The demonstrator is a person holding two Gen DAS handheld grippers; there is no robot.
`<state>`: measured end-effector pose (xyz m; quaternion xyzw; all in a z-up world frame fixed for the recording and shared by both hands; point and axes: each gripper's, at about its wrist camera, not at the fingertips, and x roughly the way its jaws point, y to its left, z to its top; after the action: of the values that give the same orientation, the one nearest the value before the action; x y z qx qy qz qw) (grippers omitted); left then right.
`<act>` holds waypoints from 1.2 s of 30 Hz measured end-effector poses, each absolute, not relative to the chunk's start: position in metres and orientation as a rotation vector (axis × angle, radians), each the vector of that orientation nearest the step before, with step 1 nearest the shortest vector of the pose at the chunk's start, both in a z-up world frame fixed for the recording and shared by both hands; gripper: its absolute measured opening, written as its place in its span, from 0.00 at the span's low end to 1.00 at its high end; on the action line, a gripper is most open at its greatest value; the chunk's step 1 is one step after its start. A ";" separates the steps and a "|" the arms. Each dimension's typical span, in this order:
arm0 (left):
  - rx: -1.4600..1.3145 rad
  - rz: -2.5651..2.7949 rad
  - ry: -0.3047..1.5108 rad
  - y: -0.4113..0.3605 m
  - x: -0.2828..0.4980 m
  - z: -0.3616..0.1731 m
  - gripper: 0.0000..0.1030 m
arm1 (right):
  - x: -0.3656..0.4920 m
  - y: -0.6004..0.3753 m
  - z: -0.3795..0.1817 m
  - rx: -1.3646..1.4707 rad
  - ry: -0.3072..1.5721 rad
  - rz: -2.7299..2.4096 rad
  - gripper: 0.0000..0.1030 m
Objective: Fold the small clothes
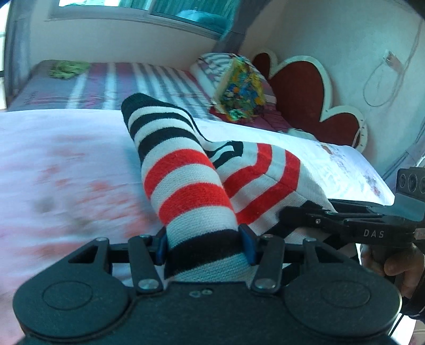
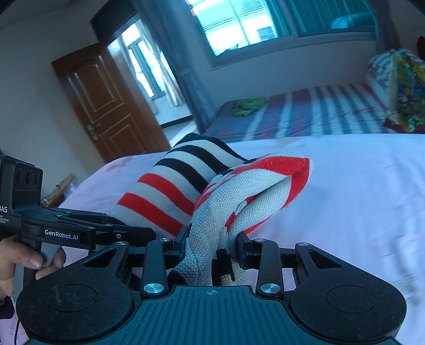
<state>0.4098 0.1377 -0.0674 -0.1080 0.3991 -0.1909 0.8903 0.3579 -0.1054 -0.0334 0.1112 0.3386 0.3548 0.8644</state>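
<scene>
One striped knit garment, in red, white and black, was lifted above the pink bedsheet near its front edge. The left gripper and right gripper each clamped a bunched end. Beyond lay a striped bed, a green cloth, a wooden door.

Bright daylight via window, fisheye edges, bedsheet motion-blurred.

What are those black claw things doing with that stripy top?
A person holds a gripper in each hand to fold a red, black and white striped knitted garment on a pink bedsheet. The left gripper and the right gripper each pinch part of it, lifting its near edge.
</scene>
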 end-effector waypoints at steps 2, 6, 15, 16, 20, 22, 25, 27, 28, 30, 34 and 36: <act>-0.227 -0.369 0.832 0.163 0.396 -0.063 0.49 | 0.347 -0.074 -0.031 0.232 0.716 0.763 0.34; -0.239 -0.315 0.840 0.213 0.368 -0.059 0.49 | 0.326 -0.012 -0.032 0.232 0.728 0.818 0.34; -0.435 -0.277 0.921 0.295 0.337 -0.108 0.59 | 0.308 0.061 -0.084 0.229 0.864 0.764 0.34; -0.485 -0.290 0.903 0.301 0.334 -0.112 0.61 | 0.311 0.056 -0.093 0.269 0.882 0.750 0.36; -0.514 -0.281 0.876 0.306 0.334 -0.122 0.72 | 0.320 0.049 -0.110 0.423 0.918 0.736 0.40; -0.517 -0.282 0.872 0.309 0.329 -0.125 0.73 | 0.319 0.057 -0.109 0.413 0.915 0.723 0.42; -0.510 -0.274 0.865 0.314 0.322 -0.114 0.77 | 0.311 0.050 -0.097 0.431 0.895 0.681 0.45; -0.507 -0.272 0.829 0.330 0.313 -0.107 0.77 | 0.306 0.043 -0.082 0.427 0.834 0.666 0.45; -0.506 -0.268 0.816 0.337 0.311 -0.105 0.77 | 0.312 0.042 -0.079 0.432 0.826 0.658 0.45; -0.507 -0.228 0.820 0.343 0.323 -0.103 0.76 | 0.329 0.045 -0.079 0.450 0.818 0.629 0.45; -0.518 -0.192 0.827 0.336 0.350 -0.104 0.75 | 0.363 0.043 -0.094 0.548 0.841 0.594 0.45; -0.489 -0.185 0.833 0.328 0.359 -0.104 0.75 | 0.378 0.047 -0.100 0.588 0.862 0.614 0.45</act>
<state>0.3586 0.3277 -0.1037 -0.2350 0.4000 -0.0888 0.8814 0.3782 0.0472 -0.0996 0.2762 0.4050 0.2887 0.8224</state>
